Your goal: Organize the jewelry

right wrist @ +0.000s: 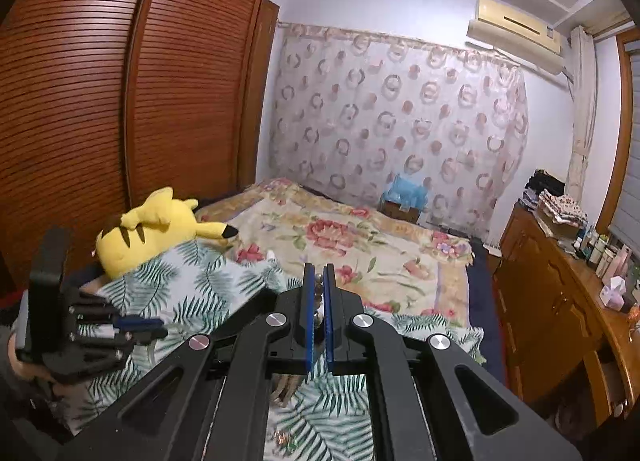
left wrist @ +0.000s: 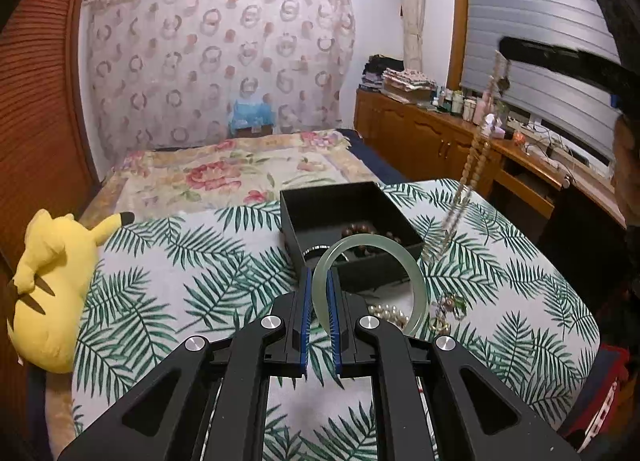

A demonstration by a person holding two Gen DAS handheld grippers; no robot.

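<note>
My left gripper (left wrist: pixel 319 275) is shut on a pale green bangle (left wrist: pixel 416 281) and holds it upright just in front of an open black box (left wrist: pixel 332 187). A dark bead bracelet (left wrist: pixel 370 230) lies in the box. In the right wrist view, my right gripper (right wrist: pixel 319 267) is shut on a long beaded necklace (right wrist: pixel 319 293), with the beads showing between its blue pads. The left wrist view shows that necklace (left wrist: pixel 476 153) dangling from the right gripper (left wrist: pixel 502 47) down to the right of the box. The left gripper (right wrist: pixel 120 325) appears low on the left.
A pearl bracelet (left wrist: pixel 388 313) and a charm bracelet (left wrist: pixel 448 309) lie on the leaf-print cloth (left wrist: pixel 180 261) before the box. A yellow plush toy (left wrist: pixel 52 285) rests at the left edge. Beyond are a flowered bed (left wrist: pixel 240 169), a wooden cabinet (left wrist: pixel 432 137) and a wardrobe (right wrist: pixel 120 101).
</note>
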